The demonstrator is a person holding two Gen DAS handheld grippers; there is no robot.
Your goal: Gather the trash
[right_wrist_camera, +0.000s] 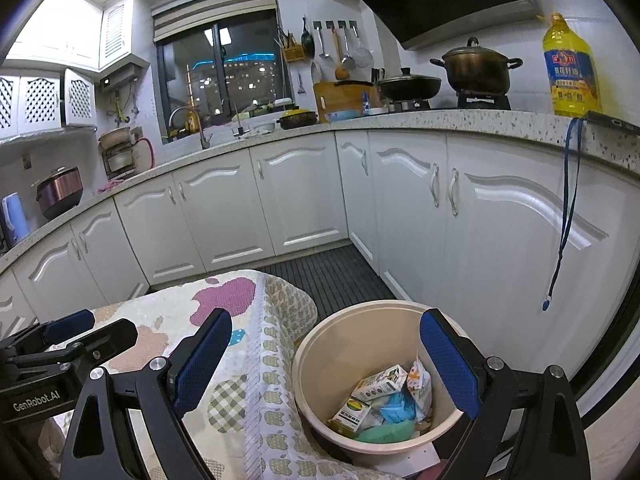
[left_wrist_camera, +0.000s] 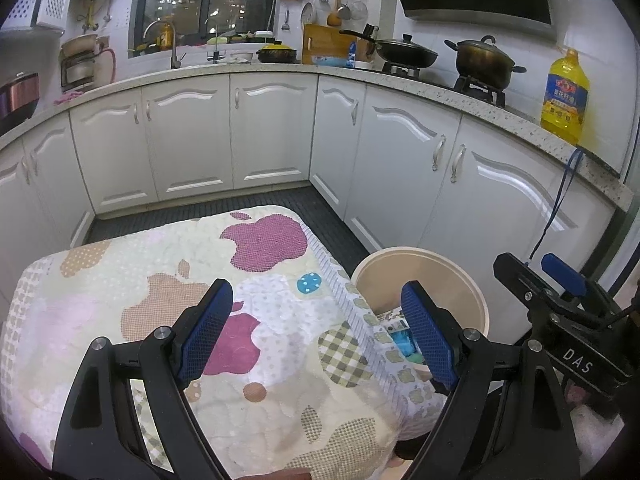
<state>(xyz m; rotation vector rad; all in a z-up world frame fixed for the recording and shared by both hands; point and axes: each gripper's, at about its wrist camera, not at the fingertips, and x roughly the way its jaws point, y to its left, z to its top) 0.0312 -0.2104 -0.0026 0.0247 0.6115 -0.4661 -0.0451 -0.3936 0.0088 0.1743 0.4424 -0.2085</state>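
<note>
Both tools are standing spread with nothing between their pads: the left tool is hovering over the apple-print cloth covering the surface, the right tool over the beige bin just beside it. Trash, cartons and blue and green wrappers, is lying inside the bin.

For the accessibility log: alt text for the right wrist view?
Open right gripper hovers over a beige bin holding cartons and wrappers, beside a table under an apple-print cloth. White kitchen cabinets behind.
</note>
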